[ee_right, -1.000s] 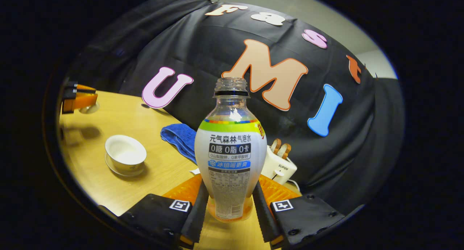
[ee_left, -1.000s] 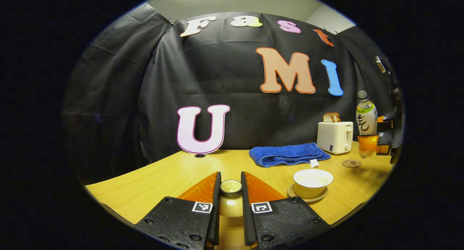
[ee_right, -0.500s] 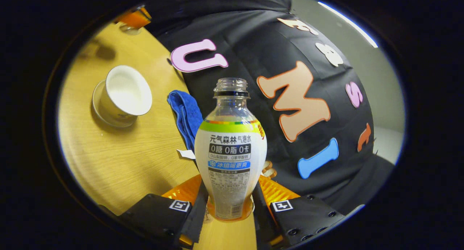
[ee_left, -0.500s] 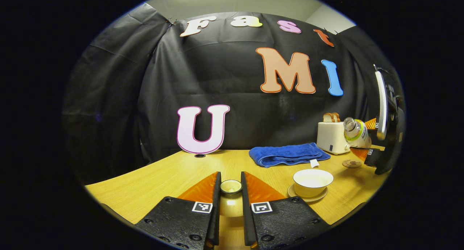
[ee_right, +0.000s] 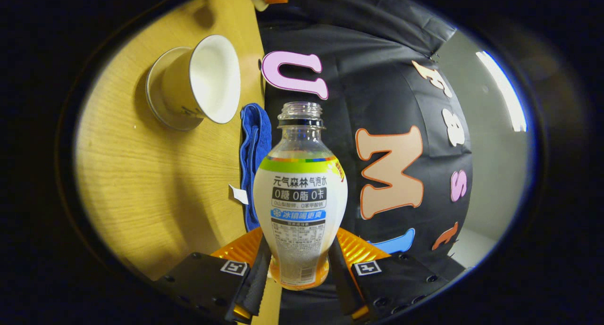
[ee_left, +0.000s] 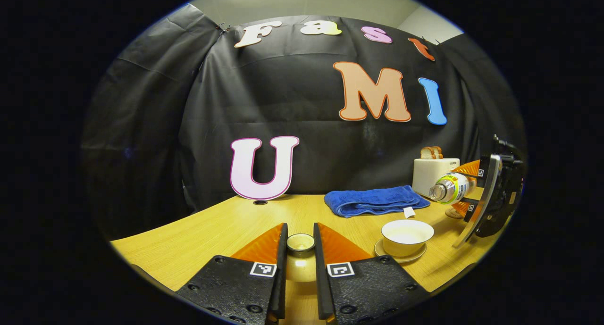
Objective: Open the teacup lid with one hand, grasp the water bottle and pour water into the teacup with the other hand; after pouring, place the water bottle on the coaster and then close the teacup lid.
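Left gripper view: the left gripper (ee_left: 300,249) has its jaws clamped on the teacup lid (ee_left: 300,243), held at the bench's (ee_left: 226,230) near edge. Right of it the open teacup (ee_left: 407,234) sits on its saucer. Behind lie a blue towel (ee_left: 373,201) and a toaster (ee_left: 432,171). At the right edge, the right gripper (ee_left: 465,188) grips the water bottle (ee_left: 449,187), tipped sideways, mouth toward the teacup.

Right gripper (ee_right: 298,273) clamps both fingers on the base of a clear plastic water bottle with white label (ee_right: 300,197), cap off, neck pointing ahead. View is rolled (table reads vertical): light wooden table (ee_right: 155,193) at left, white ceramic teacup on saucer (ee_right: 196,82) lidless, folded blue towel (ee_right: 252,150) just beside the bottle neck.
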`<state>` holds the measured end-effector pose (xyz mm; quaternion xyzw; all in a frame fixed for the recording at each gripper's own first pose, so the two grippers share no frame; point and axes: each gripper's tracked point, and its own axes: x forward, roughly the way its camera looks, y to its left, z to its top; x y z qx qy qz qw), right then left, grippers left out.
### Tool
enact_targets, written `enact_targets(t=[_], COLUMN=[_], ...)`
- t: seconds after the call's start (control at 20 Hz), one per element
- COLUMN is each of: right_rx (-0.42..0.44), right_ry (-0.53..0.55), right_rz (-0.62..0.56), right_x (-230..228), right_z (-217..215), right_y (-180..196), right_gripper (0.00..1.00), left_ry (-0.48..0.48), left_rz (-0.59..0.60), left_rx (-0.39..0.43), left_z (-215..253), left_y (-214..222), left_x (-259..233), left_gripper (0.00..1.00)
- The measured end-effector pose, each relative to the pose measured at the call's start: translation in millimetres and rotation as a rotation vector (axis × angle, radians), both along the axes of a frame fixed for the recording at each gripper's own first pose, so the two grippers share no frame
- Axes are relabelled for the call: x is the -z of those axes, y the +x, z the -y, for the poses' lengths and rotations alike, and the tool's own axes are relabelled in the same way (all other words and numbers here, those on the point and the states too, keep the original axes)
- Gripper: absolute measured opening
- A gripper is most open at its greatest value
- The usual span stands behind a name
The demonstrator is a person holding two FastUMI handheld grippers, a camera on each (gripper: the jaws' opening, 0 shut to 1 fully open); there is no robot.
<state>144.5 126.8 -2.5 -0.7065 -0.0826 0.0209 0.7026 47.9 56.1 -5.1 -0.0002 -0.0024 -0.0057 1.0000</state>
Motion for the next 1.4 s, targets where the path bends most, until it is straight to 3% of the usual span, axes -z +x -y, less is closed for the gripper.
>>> enact_targets(t=[0.55,1.2,1.4], right_rx=[-0.058,-0.088,-0.102], right_ry=[-0.315,-0.418,-0.429], right_rz=[0.168,0.274,0.289], right_x=[-19,-35,-36], right_z=[-16,-22,-25], right_y=[2,0,-1], right_gripper=[0.68,0.68,0.64], left_ry=[-0.001,-0.001,-0.001], left_rz=[-0.001,-0.001,-0.001], left_rx=[0.001,0.001,0.002], left_z=[-1,-1,-1], left_y=[0,1,1], left_x=[0,0,0], left_gripper=[0.24,0.24,0.24])
